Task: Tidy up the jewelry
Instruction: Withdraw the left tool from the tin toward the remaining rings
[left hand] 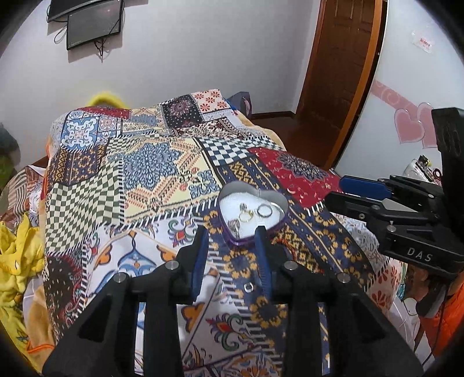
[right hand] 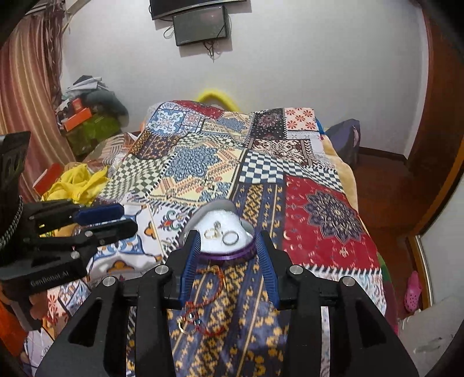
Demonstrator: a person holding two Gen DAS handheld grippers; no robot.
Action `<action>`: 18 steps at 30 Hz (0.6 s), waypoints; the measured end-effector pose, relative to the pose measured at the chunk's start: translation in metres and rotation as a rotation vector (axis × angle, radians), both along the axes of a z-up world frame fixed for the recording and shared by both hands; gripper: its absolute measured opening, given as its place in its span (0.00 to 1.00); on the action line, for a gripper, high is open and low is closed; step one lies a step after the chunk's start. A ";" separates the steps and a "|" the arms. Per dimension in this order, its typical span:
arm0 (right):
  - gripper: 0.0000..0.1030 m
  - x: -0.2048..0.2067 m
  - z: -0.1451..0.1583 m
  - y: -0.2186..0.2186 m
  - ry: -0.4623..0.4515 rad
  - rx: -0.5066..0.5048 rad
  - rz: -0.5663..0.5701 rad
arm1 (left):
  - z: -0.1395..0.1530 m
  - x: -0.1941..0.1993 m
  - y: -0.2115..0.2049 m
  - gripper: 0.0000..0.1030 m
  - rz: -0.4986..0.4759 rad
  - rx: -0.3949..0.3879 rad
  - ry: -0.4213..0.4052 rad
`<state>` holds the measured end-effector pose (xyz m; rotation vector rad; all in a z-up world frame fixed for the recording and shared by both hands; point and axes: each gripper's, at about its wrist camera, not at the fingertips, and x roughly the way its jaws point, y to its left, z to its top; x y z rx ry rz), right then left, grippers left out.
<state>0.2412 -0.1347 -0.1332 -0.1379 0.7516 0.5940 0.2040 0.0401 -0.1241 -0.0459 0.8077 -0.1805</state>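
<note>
While I look down my left gripper (left hand: 232,232), its two blue fingers stand apart with nothing between them. Close by, on the patchwork blanket (left hand: 150,179), a small silver ring (left hand: 248,287) lies alone between the fingers. My right gripper (right hand: 227,240) is spread apart too and holds nothing. Near it, at about 6 o'clock, a red string bracelet (right hand: 207,301) lies on the blanket. A bit farther, at 12 o'clock from both grippers, sits the heart-shaped box (left hand: 252,214) with a purple rim. Several rings (left hand: 246,214) rest on its white inside. Far back, a dark screen (right hand: 200,26) hangs on the wall.
</note>
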 end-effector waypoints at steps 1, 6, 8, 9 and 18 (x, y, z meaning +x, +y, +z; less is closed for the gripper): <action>0.36 -0.002 -0.001 -0.001 0.003 0.000 0.000 | -0.002 -0.002 -0.001 0.31 -0.003 0.002 0.008; 0.36 -0.010 -0.012 -0.005 0.028 -0.011 -0.003 | -0.019 -0.012 -0.005 0.31 -0.018 0.023 0.053; 0.36 -0.012 -0.020 -0.005 0.044 -0.020 0.001 | -0.029 -0.015 -0.007 0.31 -0.026 0.031 0.075; 0.36 -0.014 -0.023 -0.005 0.050 -0.025 0.002 | -0.033 -0.016 -0.008 0.31 -0.030 0.033 0.085; 0.36 -0.019 -0.053 -0.009 0.115 -0.049 -0.007 | -0.073 -0.013 -0.017 0.31 -0.075 -0.008 0.199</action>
